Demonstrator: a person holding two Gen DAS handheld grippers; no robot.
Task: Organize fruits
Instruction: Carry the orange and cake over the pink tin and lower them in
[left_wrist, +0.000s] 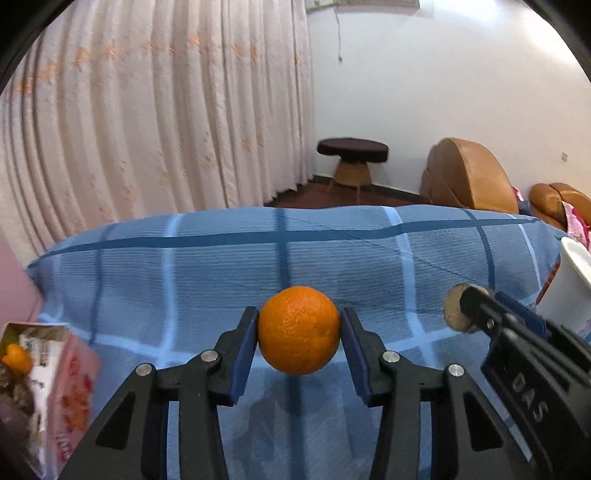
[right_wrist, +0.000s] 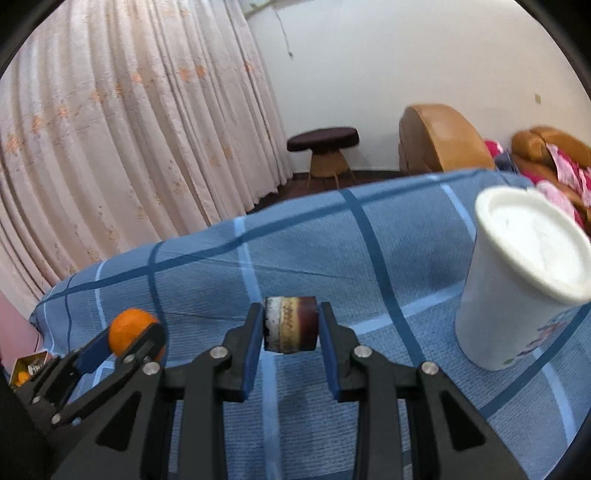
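My left gripper (left_wrist: 298, 332) is shut on an orange (left_wrist: 298, 335) and holds it above the blue checked cloth (left_wrist: 221, 280). It also shows in the right wrist view, where the orange (right_wrist: 127, 331) sits at the left. My right gripper (right_wrist: 291, 325) is shut on a short dark cylinder with a brown and white band (right_wrist: 291, 324), held above the cloth. In the left wrist view the right gripper (left_wrist: 465, 314) comes in from the right with the cylinder's round end (left_wrist: 454, 309) showing.
A tall white cup with a lid (right_wrist: 517, 280) stands on the cloth at the right. A pink box (left_wrist: 48, 387) holding another orange piece (left_wrist: 16, 356) stands at the left. Curtains, a stool (left_wrist: 352, 151) and brown sofas lie beyond the table.
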